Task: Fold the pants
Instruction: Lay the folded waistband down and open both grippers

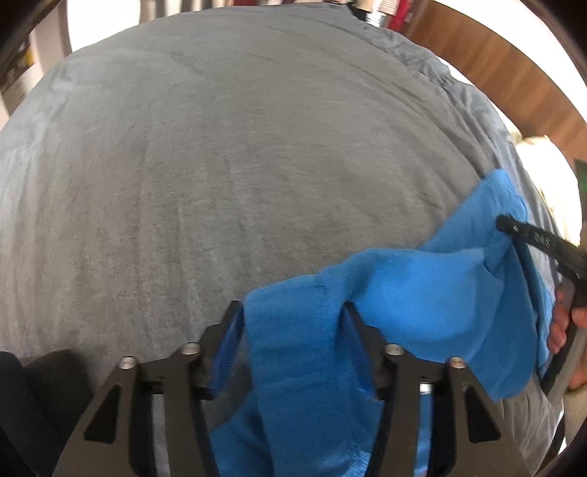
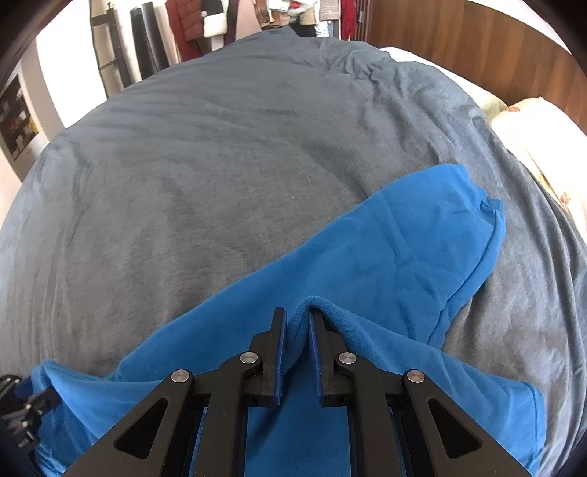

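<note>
Bright blue pants (image 2: 385, 257) lie on a grey blanket (image 2: 220, 165) that covers a bed. In the right wrist view my right gripper (image 2: 296, 315) is nearly closed on a raised fold of the pants. The rest of the pants stretches away to the upper right and down to the lower left. In the left wrist view my left gripper (image 1: 293, 308) has its jaws wide apart, with a strip of the blue pants (image 1: 403, 293) lying between them. The right gripper (image 1: 502, 222) shows at the right edge, holding the cloth up.
The grey blanket (image 1: 238, 165) fills most of both views. A wooden headboard (image 2: 495, 47) and pale pillows (image 2: 543, 139) are at the far right. Hanging clothes (image 2: 198, 22) and a dark rack stand beyond the bed's far end.
</note>
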Tool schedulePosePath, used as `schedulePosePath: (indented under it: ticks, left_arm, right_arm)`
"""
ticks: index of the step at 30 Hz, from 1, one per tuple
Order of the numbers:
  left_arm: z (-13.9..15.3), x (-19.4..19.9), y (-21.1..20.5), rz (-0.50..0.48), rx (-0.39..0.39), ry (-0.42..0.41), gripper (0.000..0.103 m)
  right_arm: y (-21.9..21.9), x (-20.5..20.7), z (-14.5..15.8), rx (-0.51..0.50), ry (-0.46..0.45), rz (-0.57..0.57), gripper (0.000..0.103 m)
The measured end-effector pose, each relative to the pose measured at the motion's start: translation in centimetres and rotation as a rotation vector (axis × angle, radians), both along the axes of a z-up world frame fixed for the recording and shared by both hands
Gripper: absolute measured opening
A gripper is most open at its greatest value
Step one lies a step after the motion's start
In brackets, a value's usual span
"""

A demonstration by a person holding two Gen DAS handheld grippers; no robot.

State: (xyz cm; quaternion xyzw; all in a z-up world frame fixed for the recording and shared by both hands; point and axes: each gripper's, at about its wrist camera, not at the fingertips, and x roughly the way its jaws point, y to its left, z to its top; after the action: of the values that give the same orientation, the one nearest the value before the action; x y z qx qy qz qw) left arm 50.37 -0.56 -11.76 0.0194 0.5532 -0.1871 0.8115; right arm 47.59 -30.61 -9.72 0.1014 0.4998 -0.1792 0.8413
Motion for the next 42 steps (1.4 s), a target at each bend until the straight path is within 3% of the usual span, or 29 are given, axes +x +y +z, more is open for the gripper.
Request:
schedulePosePath:
  ticks: [2,7,10,15,16,19,21,26,32,38,42]
  left_arm:
    - [0.2,0.3,0.2,0.029,0.027,0.003,0.073]
    - [1.4,-0.8,0.2,-0.037,0.061,-0.033,0.073]
    - [0.9,-0.2,0.2,-0.045,0.036,-0.016,0.072]
    - [-1.5,2.1,0.8,0.015,-0.084,0.126,0.065]
    - [-1.6,2.1,0.6,0.017,-0.083,0.130,0.064]
    - [-1.6,1.9,0.3,-0.005,-0.109,0.139,0.044]
    - [-1.3,1.6,0.2,-0.003,-0.097,0.115,0.041]
    - [1.2,-0.8,0.7,0.017,-0.094,0.046,0.034]
    - [6.4,-7.0,2.3,0.079,-0.099,-0.024,0.031]
    - [8.4,-11.4,3.8,0.197,-0.161,0.081,0.029]
    - [7.8,-11.5,4.3,0.262,-0.148,0.113,0.029]
  right_arm:
    - [0.1,0.2,-0.2,-0.007,0.001,-0.003,0.013]
    - [0.2,0.4,-0.5,-0.016,0.001,-0.002,0.013]
    - [0.0,0.4,-0.6,-0.012,-0.002,-0.005,0.013]
    - [0.5,0.4,-0.5,-0.046,-0.003,0.005,0.013]
    - [0.6,0.5,-0.5,-0.056,-0.004,0.010,0.013]
    - [0.8,0.4,-0.6,-0.068,-0.008,0.019,0.013]
    - [0.8,0.4,-0.6,-0.060,-0.011,0.015,0.013]
    - [0.8,-0.1,-0.1,-0.051,-0.023,0.013,0.013]
    - [1.0,-1.7,2.4,-0.054,-0.074,0.010,0.013]
    - [1.4,-3.4,5.4,-0.054,-0.136,-0.005,0.013]
    - [1.9,-2.6,5.8,-0.050,-0.154,-0.005,0.013]
